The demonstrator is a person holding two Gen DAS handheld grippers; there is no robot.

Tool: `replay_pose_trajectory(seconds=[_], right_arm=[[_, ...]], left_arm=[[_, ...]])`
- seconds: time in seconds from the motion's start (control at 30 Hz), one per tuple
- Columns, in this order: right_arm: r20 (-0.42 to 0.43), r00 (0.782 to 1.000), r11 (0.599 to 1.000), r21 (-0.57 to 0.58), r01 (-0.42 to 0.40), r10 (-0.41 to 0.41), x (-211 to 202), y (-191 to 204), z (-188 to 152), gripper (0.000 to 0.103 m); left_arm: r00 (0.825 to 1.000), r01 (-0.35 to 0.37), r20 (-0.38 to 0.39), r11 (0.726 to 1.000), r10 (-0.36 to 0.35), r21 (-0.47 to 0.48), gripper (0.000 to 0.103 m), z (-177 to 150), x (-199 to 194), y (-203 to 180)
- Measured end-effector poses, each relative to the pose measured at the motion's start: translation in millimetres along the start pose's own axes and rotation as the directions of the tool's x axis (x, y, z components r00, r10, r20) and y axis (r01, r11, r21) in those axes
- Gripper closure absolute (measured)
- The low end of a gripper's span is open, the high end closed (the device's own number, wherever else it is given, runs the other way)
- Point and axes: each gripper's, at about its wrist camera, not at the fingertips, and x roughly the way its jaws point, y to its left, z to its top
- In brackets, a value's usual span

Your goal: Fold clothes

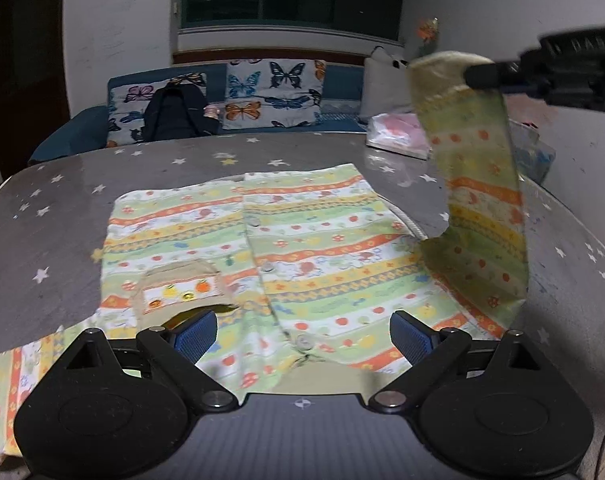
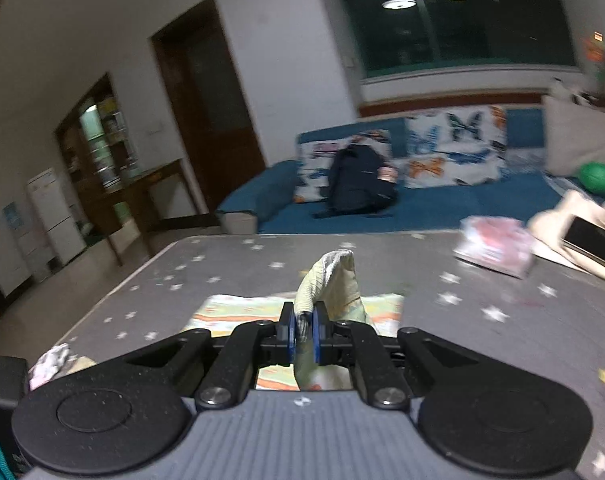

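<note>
My left tool [image 1: 302, 336] hangs open over the shirt [image 1: 262, 248], which lies flat on the starred tabletop [image 1: 42, 208], collar end nearest. My right tool [image 2: 303, 334] is clamped on the sleeve [image 1: 478, 184], raised to fold inward. Only the left view shows that lift; the right view shows the pinch and the sofa [image 2: 422, 204] beyond

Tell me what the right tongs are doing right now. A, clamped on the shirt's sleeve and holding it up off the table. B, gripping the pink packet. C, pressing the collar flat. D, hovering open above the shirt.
A: the right tongs are shut on the sleeve cuff of the striped button shirt, lifting it above the star-patterned table.
</note>
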Motion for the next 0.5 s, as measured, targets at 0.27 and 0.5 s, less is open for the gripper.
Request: replay_pose_trajectory(seconds=[0.27, 0.5], right_arm=[[-0.077, 0.992, 0.993, -0.053, -0.106, 0.102, 50.5, 57.8, -7.2, 0.096], [-0.161, 0.973, 0.981, -0.076, -0.177, 0.163, 76.8, 87.0, -25.4, 0.085]], left_arm=[[1.0, -0.017, 0.002, 0.999, 0.017, -0.04, 0.006, -9.0, -7.2, 15.8], [0.999, -0.043, -0.012, 0.997, 0.042, -0.061, 0.006, -15.4, -8.6, 26.5]])
